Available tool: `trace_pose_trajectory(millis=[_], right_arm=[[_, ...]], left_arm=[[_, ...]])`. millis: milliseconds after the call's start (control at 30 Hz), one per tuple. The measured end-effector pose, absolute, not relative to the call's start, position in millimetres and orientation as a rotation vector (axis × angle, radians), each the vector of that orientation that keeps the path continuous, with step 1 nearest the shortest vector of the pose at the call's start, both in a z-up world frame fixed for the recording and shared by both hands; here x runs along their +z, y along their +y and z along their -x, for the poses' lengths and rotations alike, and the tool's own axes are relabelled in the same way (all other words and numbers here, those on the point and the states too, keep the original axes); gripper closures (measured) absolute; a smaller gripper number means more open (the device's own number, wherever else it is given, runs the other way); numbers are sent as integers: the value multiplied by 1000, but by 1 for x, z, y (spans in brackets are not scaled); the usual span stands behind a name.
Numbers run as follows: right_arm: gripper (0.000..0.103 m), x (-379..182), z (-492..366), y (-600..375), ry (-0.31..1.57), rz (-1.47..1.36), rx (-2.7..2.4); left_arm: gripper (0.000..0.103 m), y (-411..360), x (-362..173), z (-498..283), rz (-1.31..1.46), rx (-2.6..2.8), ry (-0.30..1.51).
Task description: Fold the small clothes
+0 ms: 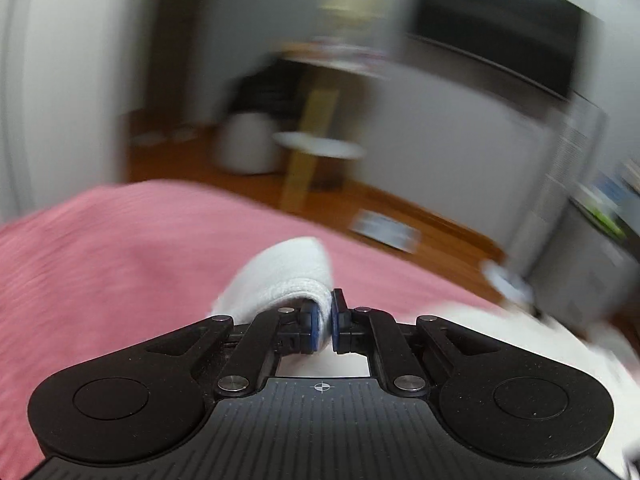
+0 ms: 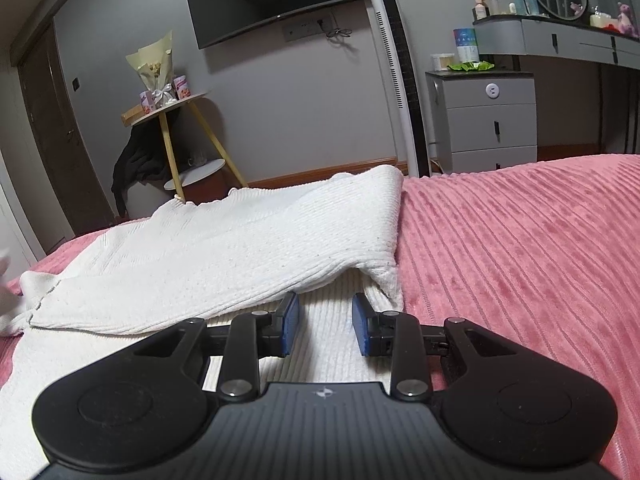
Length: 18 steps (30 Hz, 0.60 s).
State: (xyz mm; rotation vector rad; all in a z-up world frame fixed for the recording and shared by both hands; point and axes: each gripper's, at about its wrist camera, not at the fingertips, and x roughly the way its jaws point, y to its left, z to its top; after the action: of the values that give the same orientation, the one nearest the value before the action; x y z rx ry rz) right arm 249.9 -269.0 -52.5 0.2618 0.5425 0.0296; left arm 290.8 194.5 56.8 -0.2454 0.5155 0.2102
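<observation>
Pinching a white garment (image 1: 288,276) fold, left hand-held gripper (image 1: 328,322); right hand-held gripper (image 2: 325,320) gapes empty above it.

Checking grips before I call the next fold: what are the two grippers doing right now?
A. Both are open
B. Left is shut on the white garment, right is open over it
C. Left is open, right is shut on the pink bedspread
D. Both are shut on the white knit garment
B: the left gripper pinches a bunched bit of the white knit garment between its pads, while the right gripper shows a wide gap, gripping nothing.
</observation>
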Motion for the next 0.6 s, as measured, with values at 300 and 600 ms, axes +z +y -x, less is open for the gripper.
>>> trace_pose_trajectory(millis=[300, 600], right_arm=[[75, -53, -247, -276, 536, -304, 32], [75, -45, -248, -274, 543, -301, 39]], left_arm=[[70, 13, 3, -287, 119, -138, 745], [44, 60, -3, -212, 153, 121, 744]])
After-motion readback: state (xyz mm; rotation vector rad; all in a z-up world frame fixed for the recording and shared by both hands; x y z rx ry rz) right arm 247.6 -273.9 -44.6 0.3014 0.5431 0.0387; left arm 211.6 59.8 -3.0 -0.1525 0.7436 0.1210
